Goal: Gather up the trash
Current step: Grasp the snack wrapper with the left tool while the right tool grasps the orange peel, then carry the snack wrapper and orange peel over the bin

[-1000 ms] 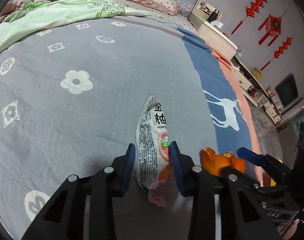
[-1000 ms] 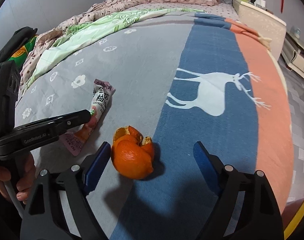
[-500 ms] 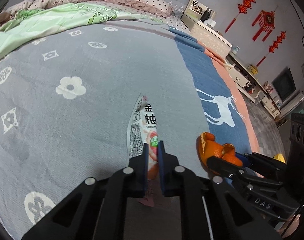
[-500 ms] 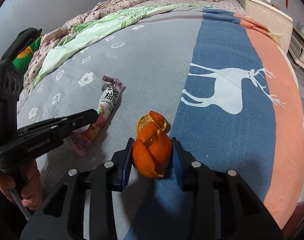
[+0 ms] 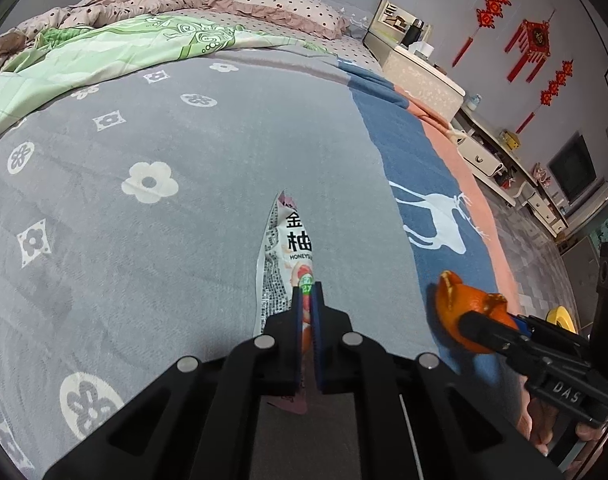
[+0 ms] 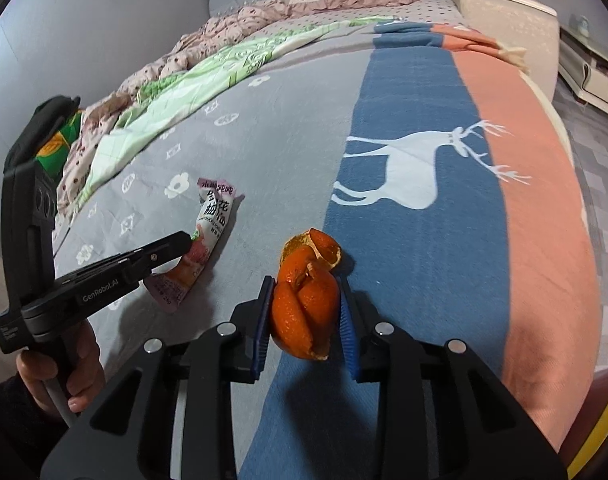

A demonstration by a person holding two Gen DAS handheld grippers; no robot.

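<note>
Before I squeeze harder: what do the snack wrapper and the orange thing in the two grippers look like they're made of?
Snack wrapper: looks like thin printed plastic film, glossy, creased and crumpled flat, probably empty. The left gripper is shut on it.
Orange peel: real citrus rind by its look, pitted, slightly shiny skin with curled, torn edges and a paler inside. The right gripper has been closing and is pressing on it.

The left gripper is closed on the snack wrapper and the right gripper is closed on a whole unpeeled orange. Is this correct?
Not quite. The left gripper is closed on the snack wrapper, but the right gripper holds only orange peel, empty and curled, as the right wrist view shows.
</note>
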